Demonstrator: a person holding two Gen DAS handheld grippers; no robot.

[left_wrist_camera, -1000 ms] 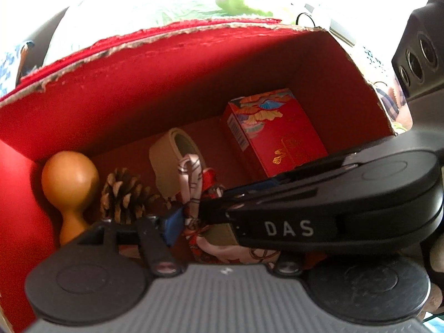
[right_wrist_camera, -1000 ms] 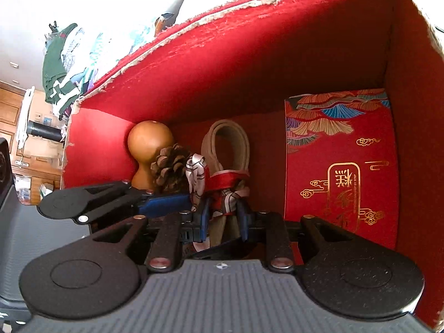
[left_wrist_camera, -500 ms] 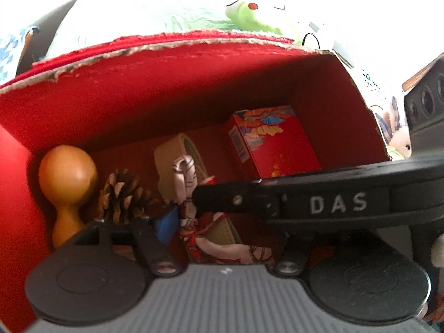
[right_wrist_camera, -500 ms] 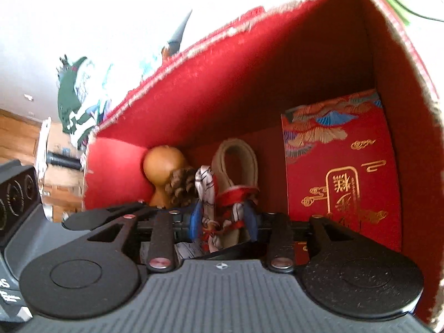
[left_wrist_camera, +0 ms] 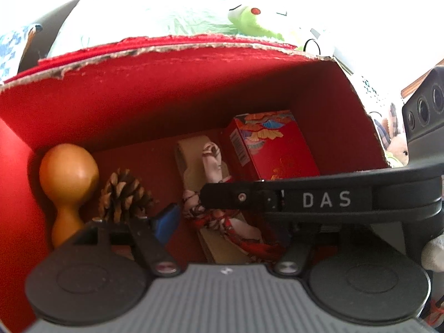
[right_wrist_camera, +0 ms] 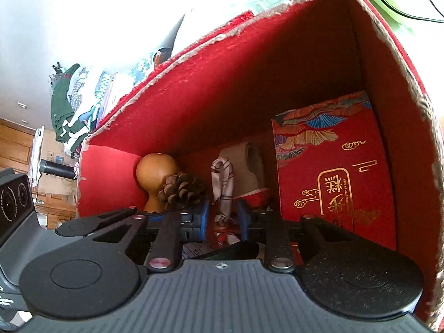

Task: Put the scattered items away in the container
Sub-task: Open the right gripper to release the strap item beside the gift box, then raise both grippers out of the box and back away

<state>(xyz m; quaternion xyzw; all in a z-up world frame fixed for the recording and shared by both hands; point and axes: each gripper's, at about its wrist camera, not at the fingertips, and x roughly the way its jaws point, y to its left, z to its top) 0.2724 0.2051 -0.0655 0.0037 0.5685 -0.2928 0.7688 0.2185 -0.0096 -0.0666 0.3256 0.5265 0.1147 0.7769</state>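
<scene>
The red cardboard box holds a wooden gourd, a pine cone, a beige tape roll, a red patterned carton and a red-and-white patterned scarf lying over the tape roll. My left gripper is open above the scarf; only its left blue pad shows, the right one is hidden behind the other gripper's arm. My right gripper is open, its blue pads either side of the scarf without pinching it.
The box's far wall and right wall stand close around both grippers. A green plush toy lies behind the box. Clothes hang at the left outside it.
Both grippers have opened and let go of the scarf, which now lies on the tape roll. Both have drawn back and up a little.
</scene>
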